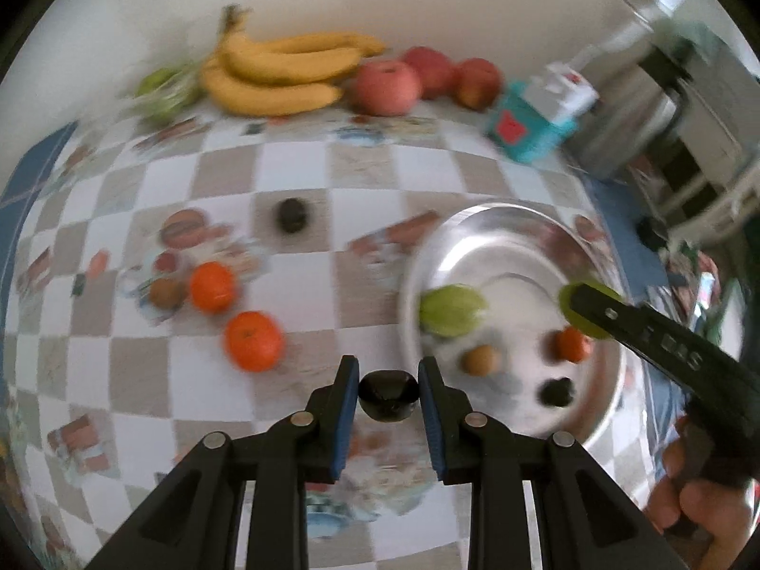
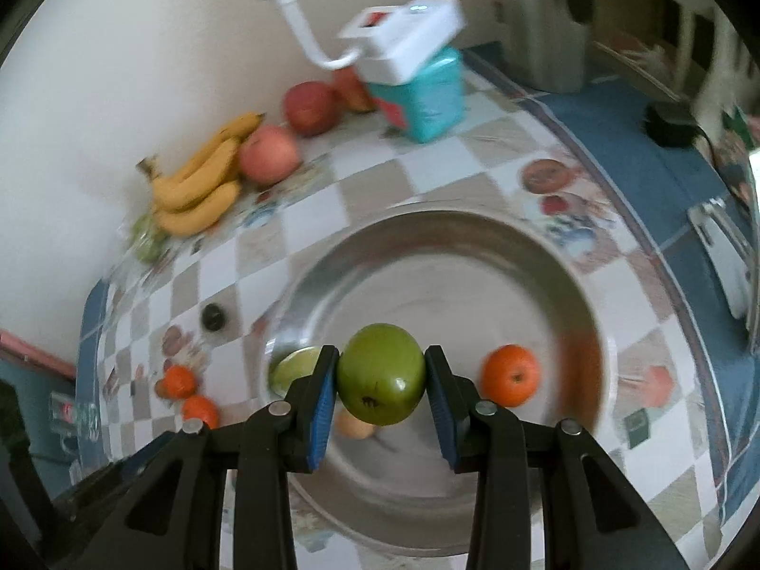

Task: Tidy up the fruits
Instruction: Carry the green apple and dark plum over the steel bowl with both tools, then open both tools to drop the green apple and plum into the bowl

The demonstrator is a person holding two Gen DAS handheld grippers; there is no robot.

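Observation:
My left gripper (image 1: 388, 375) is shut on a small dark round fruit (image 1: 388, 394), held above the checkered tablecloth just left of the steel bowl (image 1: 479, 232). My right gripper (image 2: 381, 375) is shut on a green round fruit (image 2: 381, 380) over the steel bowl (image 2: 546, 285); in the left wrist view it shows at the right as a black gripper (image 1: 589, 306). In the bowl lie a green fruit (image 1: 451, 316), a small brown fruit (image 1: 480, 360), an orange (image 1: 572, 344) and a dark fruit (image 1: 556, 390). Two oranges (image 1: 211, 286) (image 1: 253, 340) and another dark fruit (image 1: 291, 214) lie on the cloth.
Along the wall lie bananas (image 1: 280, 71), red apples (image 1: 387, 87) and a green fruit (image 1: 164, 90). A teal box (image 2: 422, 95) with a white device (image 2: 408, 38) on top stands at the back. A person's hand (image 1: 688, 498) grips the right tool.

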